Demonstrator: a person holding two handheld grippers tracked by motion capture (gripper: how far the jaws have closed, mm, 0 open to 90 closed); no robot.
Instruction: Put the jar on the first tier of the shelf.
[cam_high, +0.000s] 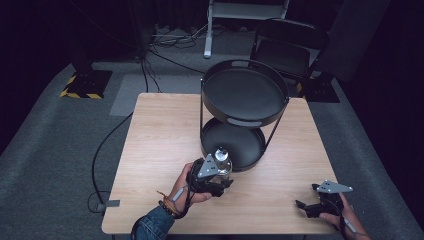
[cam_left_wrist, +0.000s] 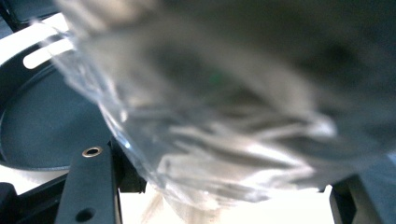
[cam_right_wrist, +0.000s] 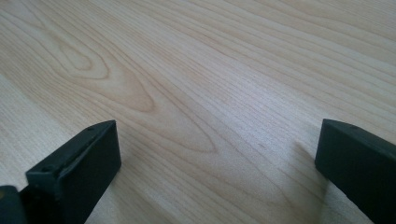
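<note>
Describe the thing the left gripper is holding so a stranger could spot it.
Start at the wooden table and the black two-tier tray stand. At the lower tray's front rim, the left gripper clamps a clear glass jar, the table's one see-through thing.

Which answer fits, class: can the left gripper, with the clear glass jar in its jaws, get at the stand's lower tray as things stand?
Probably yes: the left gripper holds the clear glass jar right beside the lower tray, whose near side looks unobstructed.
</note>
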